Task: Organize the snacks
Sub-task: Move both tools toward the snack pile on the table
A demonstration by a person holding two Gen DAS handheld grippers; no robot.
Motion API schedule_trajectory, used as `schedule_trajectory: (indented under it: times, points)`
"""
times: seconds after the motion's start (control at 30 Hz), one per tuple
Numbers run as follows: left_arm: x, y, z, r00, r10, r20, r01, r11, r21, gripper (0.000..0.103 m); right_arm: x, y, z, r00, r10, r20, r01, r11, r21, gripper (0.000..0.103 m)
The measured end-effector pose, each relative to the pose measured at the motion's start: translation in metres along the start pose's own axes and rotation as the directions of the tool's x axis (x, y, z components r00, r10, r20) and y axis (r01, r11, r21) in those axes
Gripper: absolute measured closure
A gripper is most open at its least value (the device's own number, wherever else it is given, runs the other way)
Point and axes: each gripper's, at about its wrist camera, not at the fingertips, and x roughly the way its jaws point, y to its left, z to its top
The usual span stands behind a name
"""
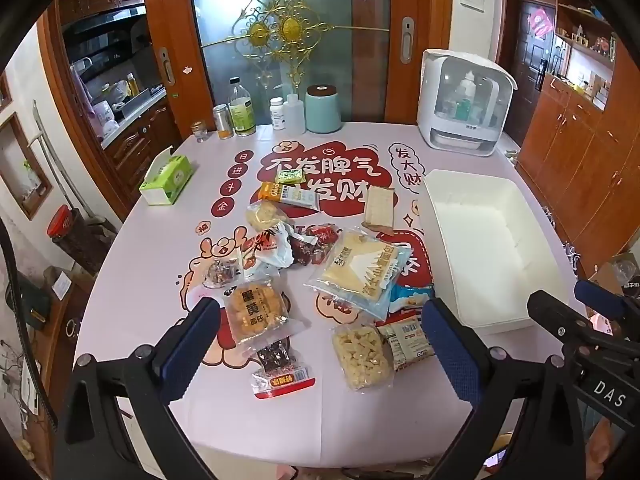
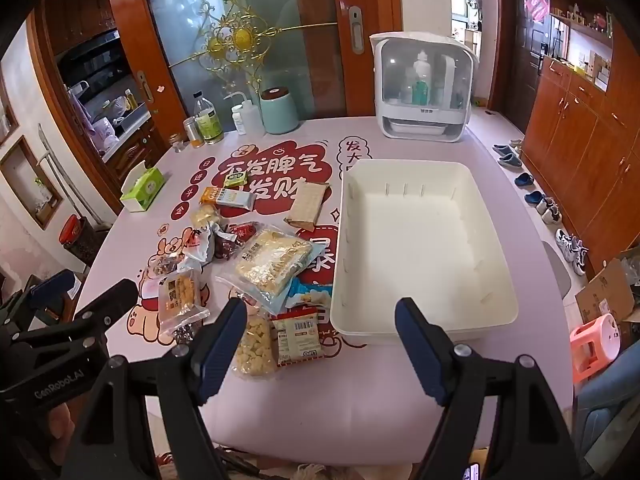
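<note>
— Bare desk (image 2: 360,396) along the near edge, below both tongs; room to pass there.

— Left half crowded: scattered snack packets (image 1: 280,280) from the middle down to the near side, several overlapping.

— White bin (image 2: 420,248) on the right, nothing inside, open from above. Walls upright all round.

— Far edge blocked by bottles (image 1: 242,108), teal canister (image 1: 323,108), white cabinet (image 1: 464,100). Tissue box (image 1: 168,180) at the left rim.

— Narrow strip between packets and bin wall.
</note>
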Motion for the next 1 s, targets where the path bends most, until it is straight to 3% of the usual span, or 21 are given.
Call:
schedule_trajectory:
  times: [0.4, 1.0]
  points:
    - [0.0079, 0.0014, -0.0008, 0.999, -0.005, -0.043, 0.004, 1.000, -0.013, 0.003, 0.0026, -0.0010, -0.0017, 1.000, 0.005, 0.002, -0.005, 1.000, 0.004, 0.026]
    - [0.0082, -0.0005, -0.0047, 0.999, -0.014, -0.043, 0.013, 1.000, -0.006, 0.003, 0.0057, -0.0017, -0.0045, 1.000, 0.007, -0.007, -0.007, 1.000, 0.003, 0.026]
